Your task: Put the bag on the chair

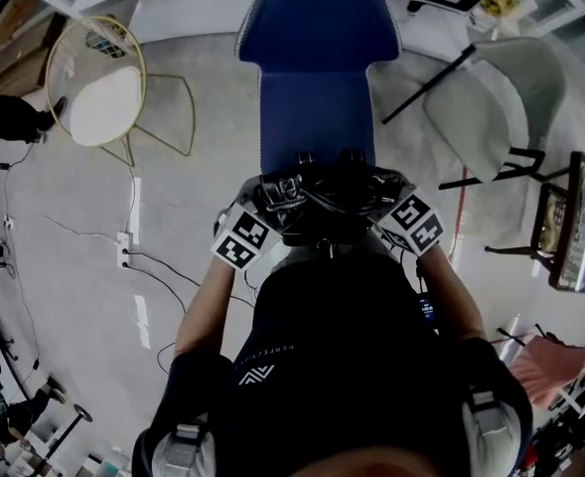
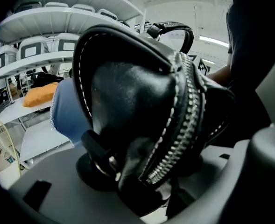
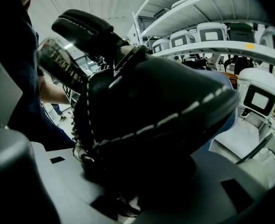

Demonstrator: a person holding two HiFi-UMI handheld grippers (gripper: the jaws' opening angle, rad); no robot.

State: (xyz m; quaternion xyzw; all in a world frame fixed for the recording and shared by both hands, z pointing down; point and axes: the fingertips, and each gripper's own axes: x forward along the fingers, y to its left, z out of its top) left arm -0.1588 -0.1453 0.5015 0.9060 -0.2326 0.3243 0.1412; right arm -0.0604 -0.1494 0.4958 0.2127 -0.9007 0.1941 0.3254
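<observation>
A black leather bag (image 1: 327, 202) with white stitching and a metal zipper hangs between my two grippers, just in front of the blue chair (image 1: 317, 78). My left gripper (image 1: 257, 217) is shut on the bag's left end, where the zipper (image 2: 174, 134) runs down between its jaws. My right gripper (image 1: 396, 212) is shut on the bag's right end (image 3: 146, 125). The bag fills both gripper views. Its handle (image 2: 172, 31) arches above the body. The blue seat (image 1: 317, 117) lies bare ahead of the bag.
A round white chair with a gold wire frame (image 1: 98, 92) stands at the left. A grey chair (image 1: 501, 107) lies tipped at the right. Cables and a power strip (image 1: 125, 249) run over the floor at the left. Shelves with seats (image 3: 212, 31) line the room.
</observation>
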